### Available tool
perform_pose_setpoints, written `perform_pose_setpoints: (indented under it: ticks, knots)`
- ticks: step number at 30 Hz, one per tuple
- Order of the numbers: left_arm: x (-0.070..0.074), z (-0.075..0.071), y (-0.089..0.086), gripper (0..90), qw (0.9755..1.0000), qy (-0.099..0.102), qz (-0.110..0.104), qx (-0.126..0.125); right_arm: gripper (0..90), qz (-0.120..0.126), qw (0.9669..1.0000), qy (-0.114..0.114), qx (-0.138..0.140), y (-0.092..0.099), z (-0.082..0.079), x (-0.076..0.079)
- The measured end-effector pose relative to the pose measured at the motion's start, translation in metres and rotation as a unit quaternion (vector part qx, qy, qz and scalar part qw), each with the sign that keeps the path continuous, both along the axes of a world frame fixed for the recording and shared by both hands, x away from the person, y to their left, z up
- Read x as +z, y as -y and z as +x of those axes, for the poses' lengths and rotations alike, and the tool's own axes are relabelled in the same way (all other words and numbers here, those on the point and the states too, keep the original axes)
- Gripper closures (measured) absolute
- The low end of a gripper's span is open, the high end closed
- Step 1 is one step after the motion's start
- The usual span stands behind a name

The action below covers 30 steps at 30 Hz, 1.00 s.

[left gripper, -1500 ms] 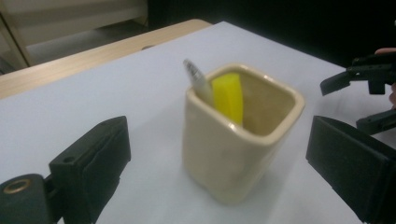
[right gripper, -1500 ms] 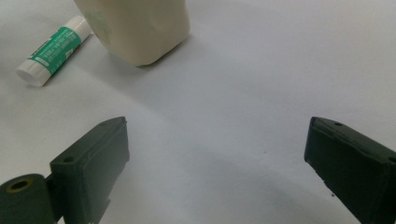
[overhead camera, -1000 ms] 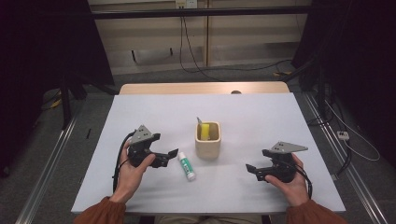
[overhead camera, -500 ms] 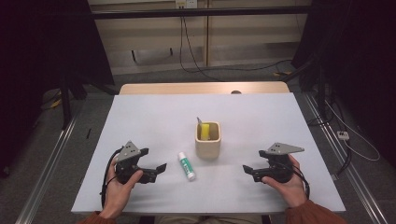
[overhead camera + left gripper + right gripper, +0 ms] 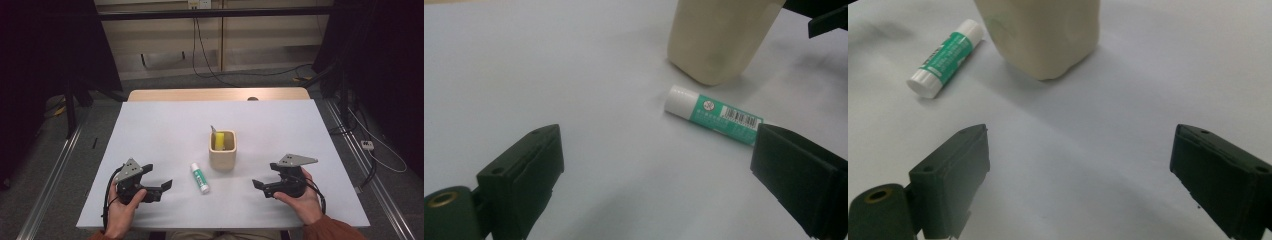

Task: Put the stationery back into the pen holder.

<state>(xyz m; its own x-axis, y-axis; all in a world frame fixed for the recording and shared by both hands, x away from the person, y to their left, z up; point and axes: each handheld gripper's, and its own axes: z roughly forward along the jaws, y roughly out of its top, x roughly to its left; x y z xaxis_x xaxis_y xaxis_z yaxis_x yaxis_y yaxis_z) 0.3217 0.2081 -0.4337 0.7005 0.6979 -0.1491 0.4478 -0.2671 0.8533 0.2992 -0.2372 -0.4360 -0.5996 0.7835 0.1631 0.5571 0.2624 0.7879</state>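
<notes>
High view: our left gripper (image 5: 159, 186) has pulled nearer (jaws wide), leaving glue stick (image 5: 199, 177) beside cup (image 5: 222, 156); right gripper (image 5: 260, 185) gapes too

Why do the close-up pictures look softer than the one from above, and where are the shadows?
In the left gripper view the black jaws are blurred, while the glue stick and its barcode stay fairly sharp. In the right gripper view the beige cup looks soft, with a faint shadow beside its base. The high view is evenly lit on the white table, dark around it.
</notes>
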Motion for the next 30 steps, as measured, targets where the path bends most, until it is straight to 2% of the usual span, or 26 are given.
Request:
perform_pose_setpoints:
  ticks: [6,15,23,30]
  knots:
    - [0.0,0.001,-0.001,6.8,1.0,0.004,0.003,0.003,9.0,0.002,0.9999,-0.006,0.013,-0.017,-0.001,0.002]
    - [-0.001,0.003,-0.003,6.8,1.0,0.003,0.0,0.008,10.3,-0.001,0.9987,-0.029,0.041,-0.04,-0.001,0.003]
    - [0.001,0.002,-0.005,6.8,0.9999,0.009,-0.001,0.008,12.3,-0.019,0.9962,-0.041,0.074,-0.074,0.002,0.0]
    - [0.001,0.002,-0.005,6.8,0.9999,0.008,-0.001,0.006,15.0,-0.03,0.9939,-0.035,0.1,-0.1,0.004,0.001]
